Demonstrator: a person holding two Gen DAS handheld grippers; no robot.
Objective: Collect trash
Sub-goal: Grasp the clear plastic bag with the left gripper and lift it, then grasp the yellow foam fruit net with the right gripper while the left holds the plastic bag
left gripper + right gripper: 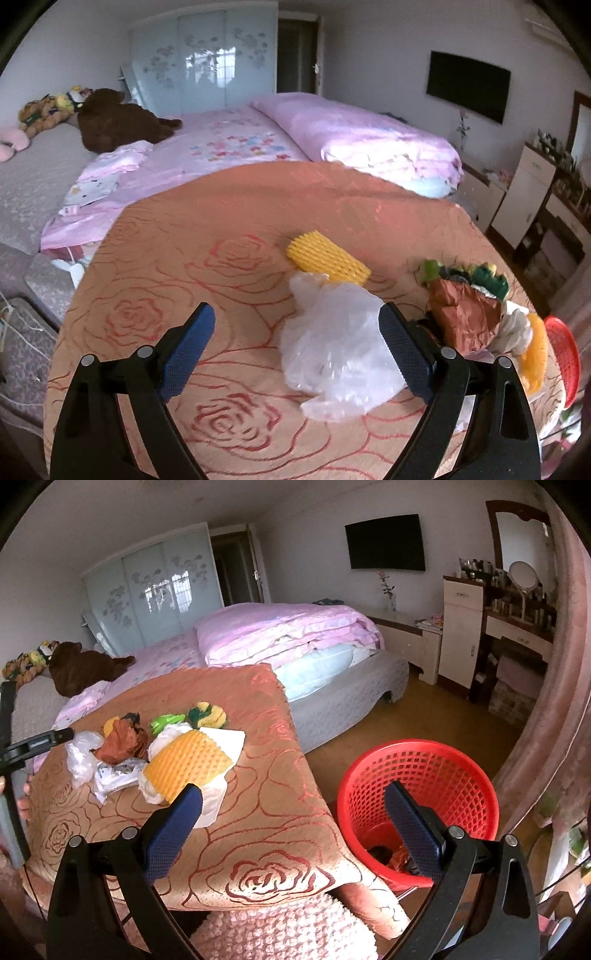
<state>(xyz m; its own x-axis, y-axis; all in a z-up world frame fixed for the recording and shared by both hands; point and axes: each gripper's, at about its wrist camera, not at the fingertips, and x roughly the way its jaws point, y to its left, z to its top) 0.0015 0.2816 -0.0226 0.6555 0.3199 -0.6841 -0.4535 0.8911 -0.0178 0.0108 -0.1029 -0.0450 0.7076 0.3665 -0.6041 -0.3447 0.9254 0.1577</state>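
Trash lies on a table under a rose-patterned cloth. A crumpled clear plastic bag sits between the fingers of my open left gripper, nearer the right finger, not pinched. Behind it lies a yellow foam net; to the right are brown crumpled paper and green-yellow scraps. My right gripper is open and empty, over the table's edge beside a red mesh basket with some trash at its bottom. A yellow foam net rests on white paper.
A bed with a pink quilt stands behind the table, plush toys at its far side. A dresser with a mirror lines the right wall. A pink textured cushion sits below the table edge. The red basket shows at the far right.
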